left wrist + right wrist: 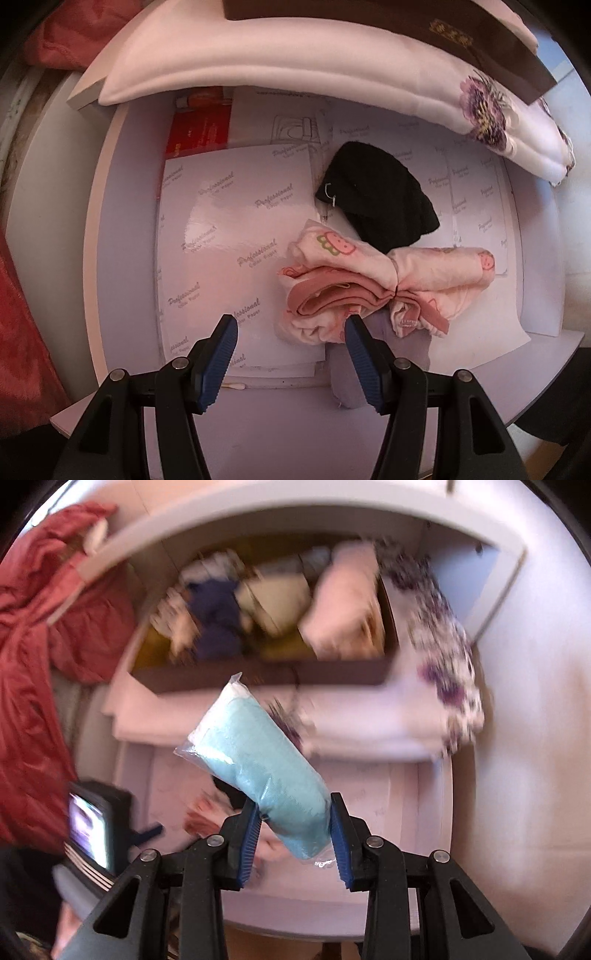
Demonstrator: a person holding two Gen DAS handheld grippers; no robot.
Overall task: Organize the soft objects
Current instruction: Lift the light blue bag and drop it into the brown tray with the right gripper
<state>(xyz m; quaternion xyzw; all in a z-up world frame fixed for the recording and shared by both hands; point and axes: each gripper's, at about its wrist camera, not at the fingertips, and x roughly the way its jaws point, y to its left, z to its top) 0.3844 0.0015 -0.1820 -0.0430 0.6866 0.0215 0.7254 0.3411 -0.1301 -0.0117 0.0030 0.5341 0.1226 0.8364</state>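
A: Left gripper (291, 334), status?
B: Pointing down over a white shelf (110, 236) lined with printed paper sheets (229, 221). Blue pads spread, nothing between them. Its right pad sits at the near edge of a pink printed garment bundle (369, 280); contact there cannot be judged.
A: Other items on that shelf?
B: A black cloth (376, 195) lies just behind the pink bundle, touching it. A folded white floral quilt (332, 62) overhangs from the level above.
A: Right gripper (295, 830)?
B: Pinching a light-blue rolled towel in a clear plastic bag (255, 768), pads pressed on its lower end; the roll tilts up and to the left.
A: What is behind it?
B: Blurred. A brown box (266, 672) holding bundled clothes rests on the quilt. Red fabric (33, 672) hangs on the left.
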